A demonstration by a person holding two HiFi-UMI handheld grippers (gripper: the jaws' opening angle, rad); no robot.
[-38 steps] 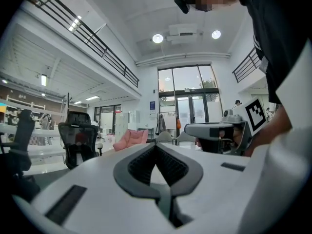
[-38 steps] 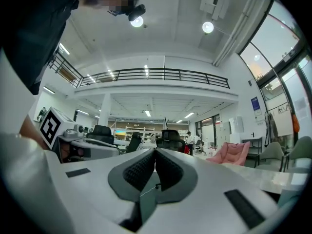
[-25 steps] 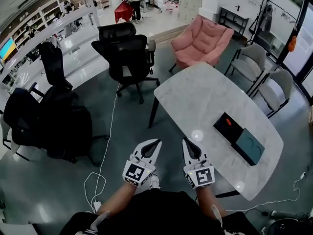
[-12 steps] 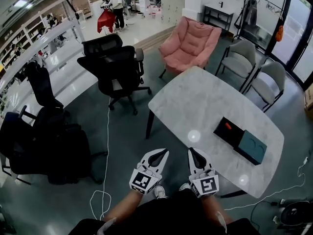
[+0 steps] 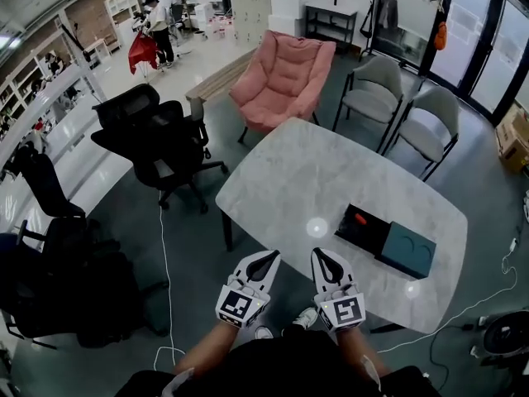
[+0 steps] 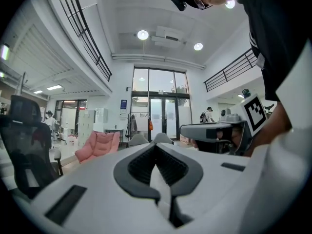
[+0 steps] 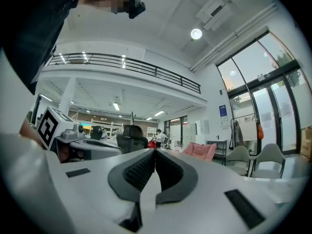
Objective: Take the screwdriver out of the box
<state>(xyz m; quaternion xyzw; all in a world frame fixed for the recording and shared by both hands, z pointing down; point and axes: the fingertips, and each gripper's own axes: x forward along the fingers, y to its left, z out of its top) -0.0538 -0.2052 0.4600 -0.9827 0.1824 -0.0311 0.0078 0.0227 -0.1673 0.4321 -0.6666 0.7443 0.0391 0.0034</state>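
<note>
Both pairs of jaws are pressed together with nothing between them. The left gripper (image 5: 266, 260) and right gripper (image 5: 323, 255) sit side by side at the near edge of the counter (image 5: 297, 172), which lies closer to them and more centred than a second ago. The open box (image 5: 364, 230) sits on the counter ahead and to the right of the right gripper, its teal lid (image 5: 407, 250) just beside it and the screwdriver (image 5: 359, 219) inside, with only its red handle showing. Only the head view shows the box and screwdriver; the gripper views look level across the room, to a pink armchair (image 6: 97, 145) and glass doors (image 6: 158, 118).
</note>
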